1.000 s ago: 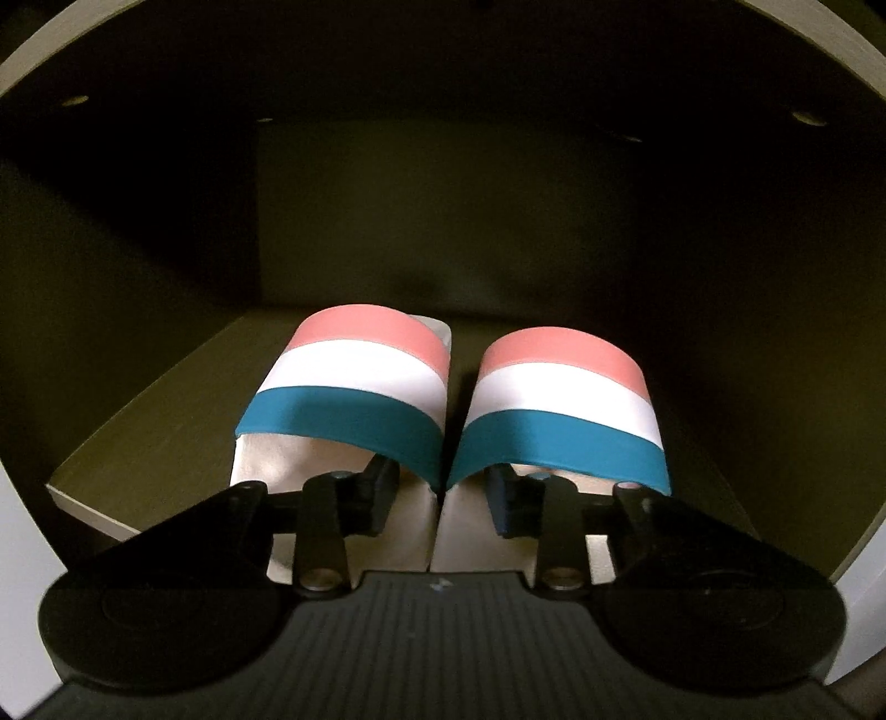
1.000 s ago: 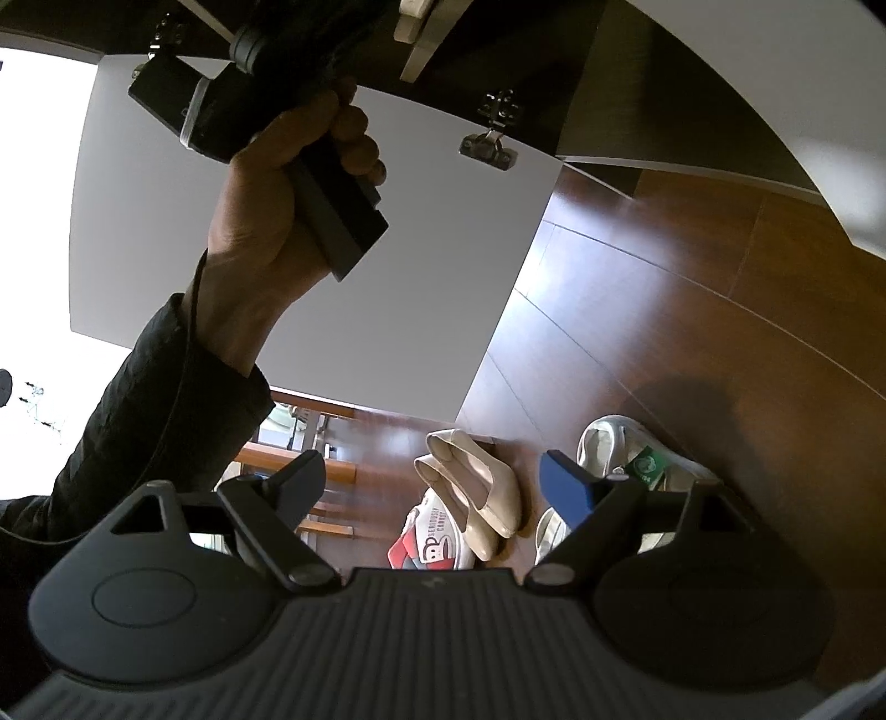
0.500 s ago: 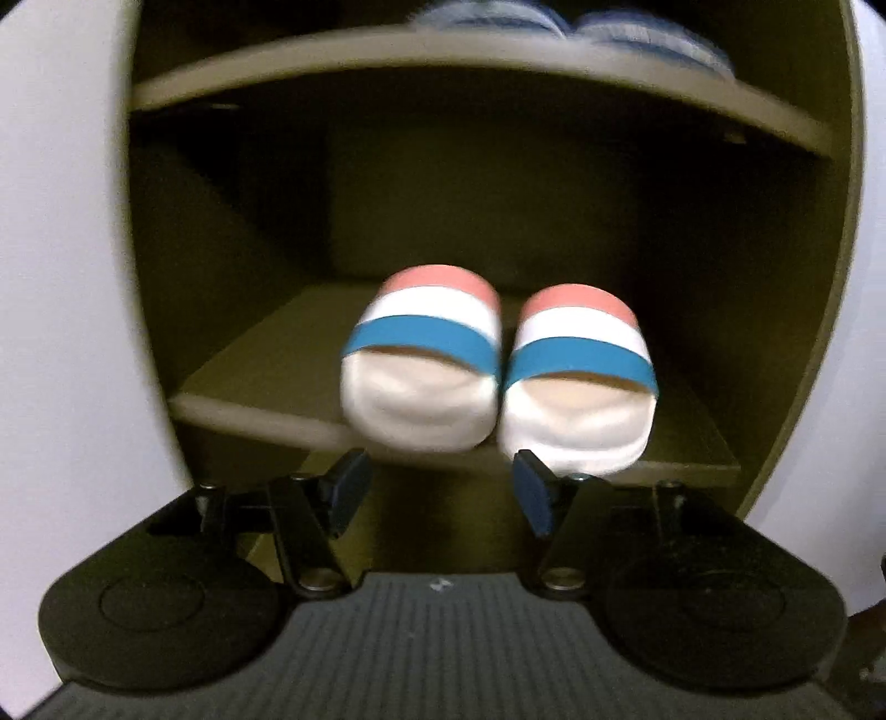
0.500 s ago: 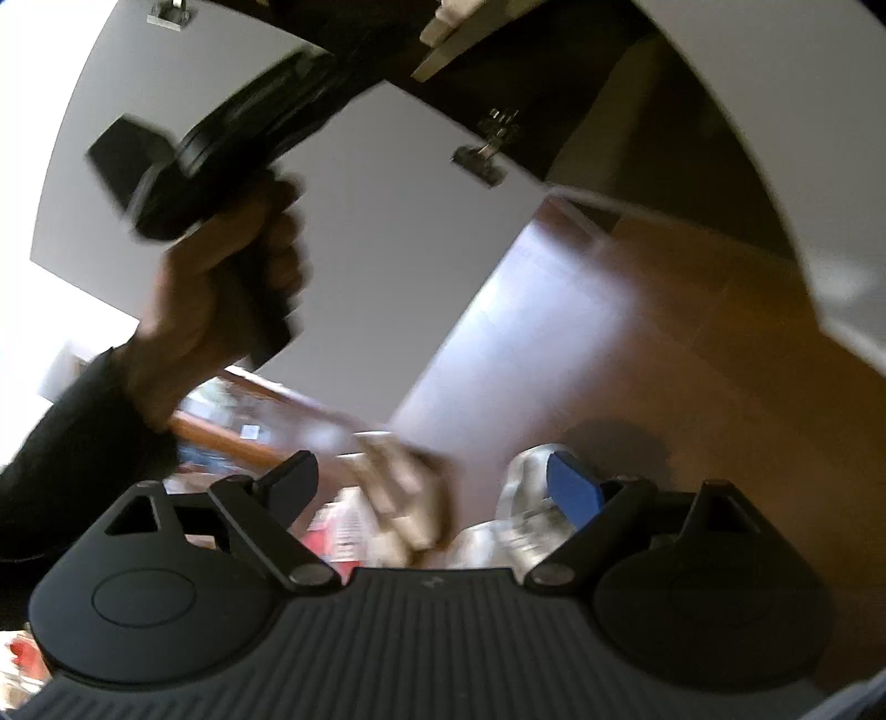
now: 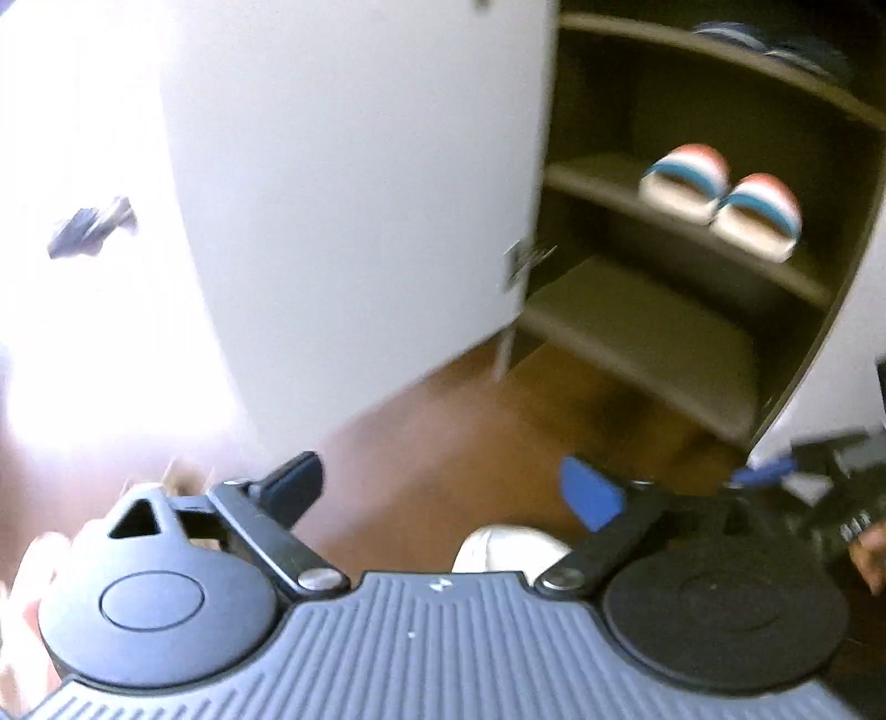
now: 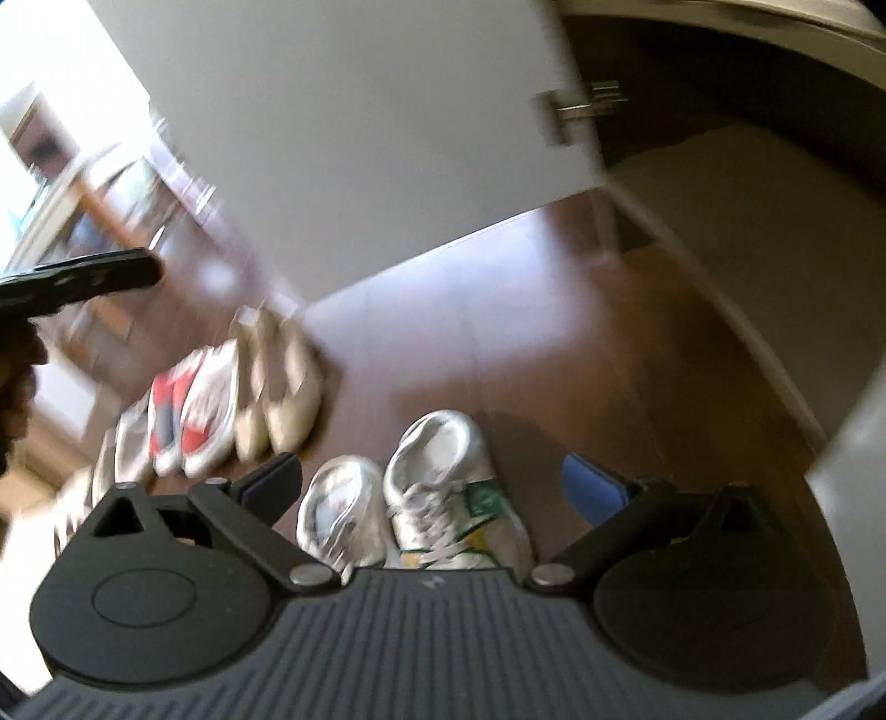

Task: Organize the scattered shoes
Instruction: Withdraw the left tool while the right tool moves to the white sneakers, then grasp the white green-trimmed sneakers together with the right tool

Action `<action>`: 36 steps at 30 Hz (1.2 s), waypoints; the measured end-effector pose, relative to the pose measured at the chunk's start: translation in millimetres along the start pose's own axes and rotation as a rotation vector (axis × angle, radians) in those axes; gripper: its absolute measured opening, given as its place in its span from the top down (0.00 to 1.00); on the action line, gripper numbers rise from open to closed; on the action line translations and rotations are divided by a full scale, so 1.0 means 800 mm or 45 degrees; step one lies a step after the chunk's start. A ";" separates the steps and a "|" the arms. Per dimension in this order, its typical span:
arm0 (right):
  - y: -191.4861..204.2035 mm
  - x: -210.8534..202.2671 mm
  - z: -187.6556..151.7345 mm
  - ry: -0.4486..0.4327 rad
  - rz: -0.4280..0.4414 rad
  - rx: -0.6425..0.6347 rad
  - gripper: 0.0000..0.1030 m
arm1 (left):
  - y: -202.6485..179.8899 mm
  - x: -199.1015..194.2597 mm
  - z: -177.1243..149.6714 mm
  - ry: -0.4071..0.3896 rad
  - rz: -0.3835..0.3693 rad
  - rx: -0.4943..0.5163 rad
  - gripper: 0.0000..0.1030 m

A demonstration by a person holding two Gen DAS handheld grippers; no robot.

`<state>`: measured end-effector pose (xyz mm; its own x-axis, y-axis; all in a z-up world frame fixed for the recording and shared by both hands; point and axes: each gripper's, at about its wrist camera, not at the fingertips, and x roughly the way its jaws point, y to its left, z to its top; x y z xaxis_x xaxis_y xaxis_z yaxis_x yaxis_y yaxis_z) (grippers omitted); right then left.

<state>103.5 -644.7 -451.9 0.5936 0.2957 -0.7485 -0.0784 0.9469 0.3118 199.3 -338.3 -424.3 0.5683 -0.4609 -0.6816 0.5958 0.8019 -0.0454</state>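
A pair of slides (image 5: pixel 725 202) with pink, white and blue bands sits side by side on a middle shelf of the dark shoe cabinet (image 5: pixel 664 332). My left gripper (image 5: pixel 443 487) is open and empty, low over the wooden floor in front of the cabinet. My right gripper (image 6: pixel 432 487) is open and empty, just above a pair of silver-white sneakers (image 6: pixel 437 487) on the floor. Beige heels (image 6: pixel 282 387) and red-and-white shoes (image 6: pixel 188 421) lie in a row to the left. A white shoe toe (image 5: pixel 509 548) shows below the left gripper.
The white cabinet door (image 5: pixel 354 183) stands open on the left of the shelves; it also shows in the right wrist view (image 6: pixel 354 133). The bottom shelf (image 5: pixel 648 338) is bare. Dark shoes (image 5: pixel 775 44) sit on the upper shelf. Wooden furniture (image 6: pixel 83 183) stands far left.
My left gripper has let go of the slides, pulled back out of the cabinet and dropped toward the floor. My right gripper has swung down over the silver sneakers.
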 end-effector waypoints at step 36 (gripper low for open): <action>0.017 0.283 0.020 0.896 -0.051 0.679 0.84 | 0.001 -0.045 -0.098 0.117 0.141 -0.029 0.01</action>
<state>249.8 -567.2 -608.0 -0.0568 0.4390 -0.8967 0.4201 0.8253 0.3775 134.8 -291.6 -457.3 0.5747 -0.3332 -0.7474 0.5189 0.8546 0.0180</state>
